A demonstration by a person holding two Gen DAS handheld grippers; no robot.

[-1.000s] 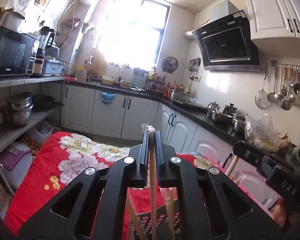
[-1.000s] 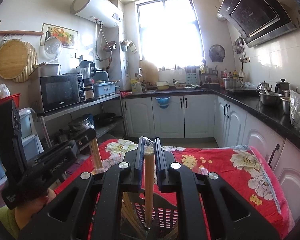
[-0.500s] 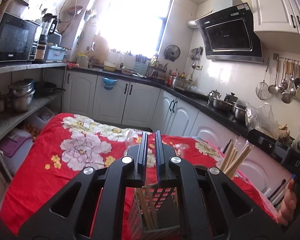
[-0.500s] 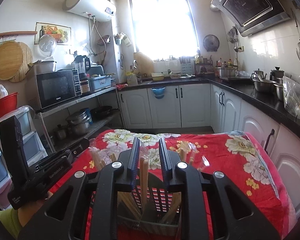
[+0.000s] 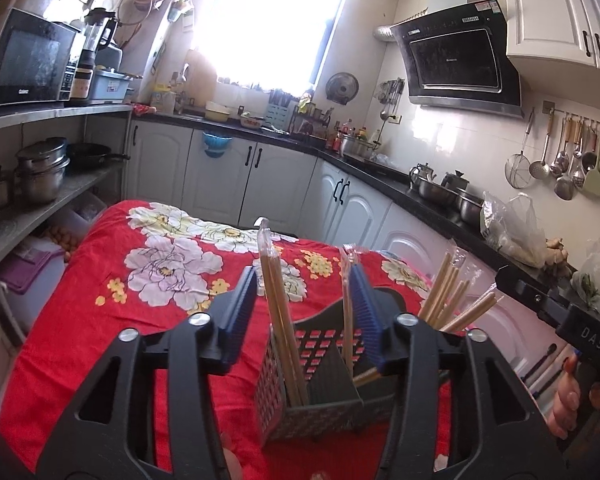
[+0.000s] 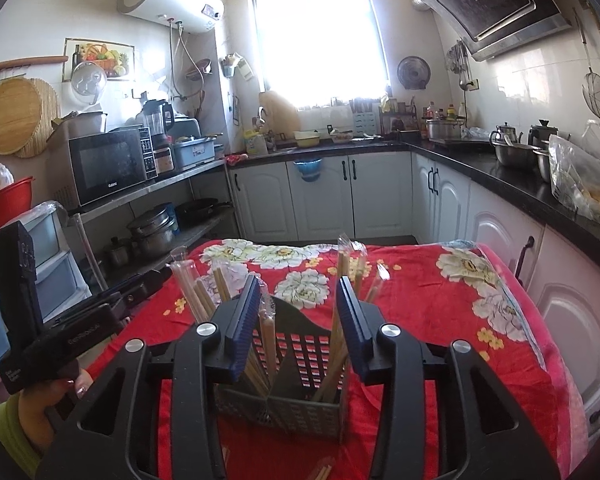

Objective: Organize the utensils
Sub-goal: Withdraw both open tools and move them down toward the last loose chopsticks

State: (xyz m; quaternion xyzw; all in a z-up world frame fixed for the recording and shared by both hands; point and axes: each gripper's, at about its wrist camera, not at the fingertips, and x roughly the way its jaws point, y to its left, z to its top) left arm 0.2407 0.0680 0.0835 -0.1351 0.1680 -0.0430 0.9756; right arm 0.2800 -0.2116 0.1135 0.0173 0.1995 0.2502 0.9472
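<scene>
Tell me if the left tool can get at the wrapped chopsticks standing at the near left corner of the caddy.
Probably yes. The left tool is open right above the dark caddy, and the wrapped chopsticks stand upright between its fingers, nearer the left one. Nothing blocks them; closing should catch them.

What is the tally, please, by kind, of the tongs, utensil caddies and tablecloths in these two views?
Tongs: 2, the left tongs and right tongs, both open
Caddy: 1
Floral cloth: 1
Total: 4
The wrapped chopsticks in the caddy overlap too much to count.
</scene>
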